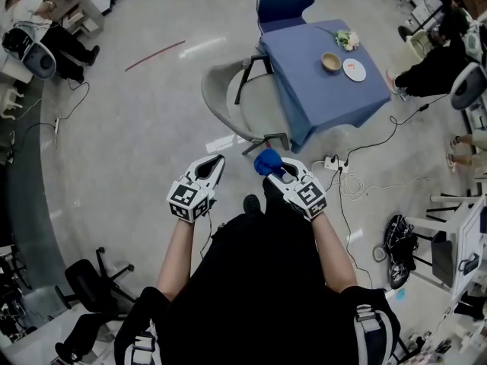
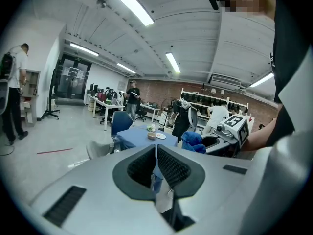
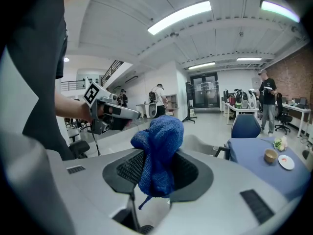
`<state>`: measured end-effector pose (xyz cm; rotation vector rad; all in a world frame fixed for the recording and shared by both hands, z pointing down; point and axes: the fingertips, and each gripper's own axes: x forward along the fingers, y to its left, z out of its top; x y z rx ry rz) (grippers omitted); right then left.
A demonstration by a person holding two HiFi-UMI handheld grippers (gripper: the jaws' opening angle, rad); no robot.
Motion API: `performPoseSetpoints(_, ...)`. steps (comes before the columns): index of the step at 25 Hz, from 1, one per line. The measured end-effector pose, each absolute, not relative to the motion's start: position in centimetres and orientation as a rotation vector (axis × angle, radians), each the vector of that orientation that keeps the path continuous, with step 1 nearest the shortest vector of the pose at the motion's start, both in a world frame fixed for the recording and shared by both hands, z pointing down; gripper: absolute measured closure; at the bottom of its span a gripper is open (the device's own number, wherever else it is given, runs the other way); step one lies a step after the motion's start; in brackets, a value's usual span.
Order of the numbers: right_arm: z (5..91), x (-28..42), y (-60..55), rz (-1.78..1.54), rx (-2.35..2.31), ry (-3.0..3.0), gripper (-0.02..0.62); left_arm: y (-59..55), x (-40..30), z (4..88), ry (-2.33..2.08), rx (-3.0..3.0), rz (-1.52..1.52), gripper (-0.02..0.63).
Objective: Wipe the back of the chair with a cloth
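**Blue cloth clamped in right gripper – grey chair stands apart, ahead**

Bunched between the jaws of the right gripper (image 3: 155,174) sits a blue terry cloth (image 3: 160,148). The jaws close on its lower half, and the upper part bulges out above them in a rounded wad. A loose thread hangs below the pads.

In the left gripper view, the left gripper (image 2: 156,166) has its ribbed pads drawn together to a thin slit, with nothing between them. Both grippers are held out in front of the person's dark-clothed body, side by side but apart. Their tips point forward over the pale floor (image 1: 137,150).

Ahead of them, clear of the cloth and of both grippers, stands the grey shell chair (image 1: 219,96) on black legs. It is drawn up against the left side of a table draped in a blue tablecloth (image 1: 319,90). On that table rest a small bowl (image 1: 331,61) and, just beside it, a white plate (image 1: 354,69). A small pale bunch sits near the far edge – too small to tell what it is.

A dark blue chair (image 1: 283,0) stands at the table's far end. A white power strip (image 1: 335,163) and its cables lie on the floor near the table's front corner.
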<state>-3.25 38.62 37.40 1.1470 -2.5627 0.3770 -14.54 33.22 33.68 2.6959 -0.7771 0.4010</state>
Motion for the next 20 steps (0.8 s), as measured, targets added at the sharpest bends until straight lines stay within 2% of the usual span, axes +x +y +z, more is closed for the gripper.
performPoseSetpoints(20, 38.6, -2.1, 25.1, 0.389, 0.993, -2.601, 0.43, 20.6, -13.6, 34.2, -0.912, 2.625, 0.406, 0.572)
